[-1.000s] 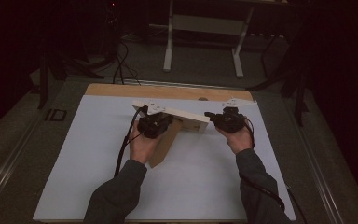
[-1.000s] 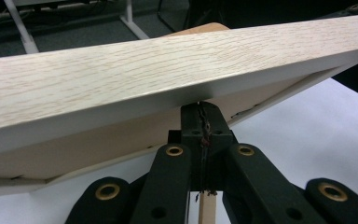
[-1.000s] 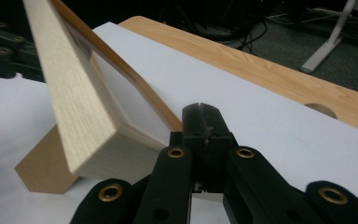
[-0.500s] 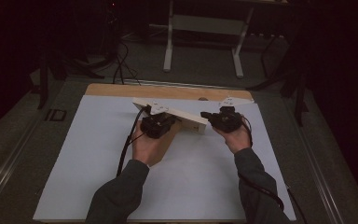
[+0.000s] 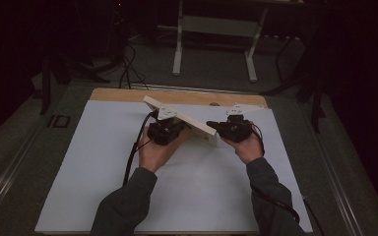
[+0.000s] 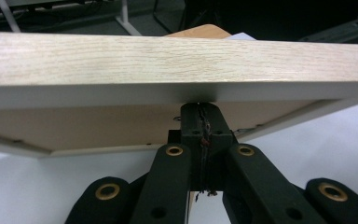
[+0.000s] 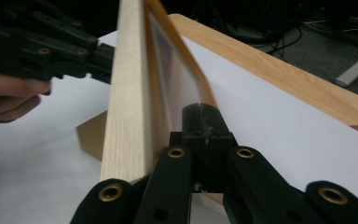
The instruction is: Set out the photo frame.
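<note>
Wood-framed and pale, the picture frame [image 5: 187,120] stands on edge above the white sheet [image 5: 103,162] that covers the bench [image 5: 128,94], and we hold it from both sides. In the high view our left gripper [image 5: 165,132] sits under the frame's middle and our right gripper [image 5: 234,129] meets its near end. In the left gripper view the jaws are pressed together with their tips against the frame's lower rail [image 6: 177,88]; whether a thin lip is pinched between them we cannot tell, since the tips sit in shadow. In the right gripper view the jaws are likewise drawn together, just beside the frame's back panel [image 7: 177,88], with the light oak edge [image 7: 126,102] rising to their left. The left gripper [image 7: 46,51] shows beyond that edge, with a hand [image 7: 9,100] below it.
</note>
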Demonstrator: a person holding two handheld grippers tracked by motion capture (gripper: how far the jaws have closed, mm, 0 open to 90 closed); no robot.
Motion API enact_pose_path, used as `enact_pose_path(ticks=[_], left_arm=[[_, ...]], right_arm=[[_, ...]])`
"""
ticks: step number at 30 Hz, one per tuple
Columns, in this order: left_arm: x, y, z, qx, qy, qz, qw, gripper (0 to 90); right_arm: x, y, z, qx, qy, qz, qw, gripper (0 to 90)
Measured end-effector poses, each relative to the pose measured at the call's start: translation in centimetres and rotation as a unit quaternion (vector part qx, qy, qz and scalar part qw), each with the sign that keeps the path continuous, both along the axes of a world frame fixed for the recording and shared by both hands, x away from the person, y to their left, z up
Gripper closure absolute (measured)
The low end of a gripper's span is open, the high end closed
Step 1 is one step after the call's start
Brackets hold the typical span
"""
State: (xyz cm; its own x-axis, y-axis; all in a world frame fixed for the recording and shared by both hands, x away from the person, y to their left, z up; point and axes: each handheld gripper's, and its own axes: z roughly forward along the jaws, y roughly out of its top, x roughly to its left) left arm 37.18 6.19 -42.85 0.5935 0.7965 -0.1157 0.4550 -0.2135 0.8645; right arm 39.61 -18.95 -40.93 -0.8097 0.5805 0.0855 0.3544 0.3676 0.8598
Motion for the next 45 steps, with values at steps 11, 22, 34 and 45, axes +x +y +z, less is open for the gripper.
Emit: enact_pose_path(ticks=[11, 22, 34, 45], left_arm=[[-0.2, -0.2, 0.0, -0.001, 0.003, -0.009, 0.9999, 89.7], [-0.4, -0.6, 0.0, 0.006, 0.003, -0.023, 0.9997, 90.0], [-0.2, -0.3, 0.0, 0.009, 0.003, -0.023, 0.9997, 90.0], [0.0, -0.1, 0.0, 0.009, 0.002, -0.025, 0.9997, 90.0]], right_arm=[[-0.7, 0.6, 0.1, -0.002, 0.001, 0.024, 0.9997, 90.0], [-1.3, 0.6, 0.2, 0.002, -0.003, 0.029, 0.9996, 90.0], [-1.9, 0.9, 0.2, 0.004, -0.001, 0.047, 0.9989, 90.0], [-2.2, -0.1, -0.9, -0.020, 0.003, 0.049, 0.9986, 90.0]])
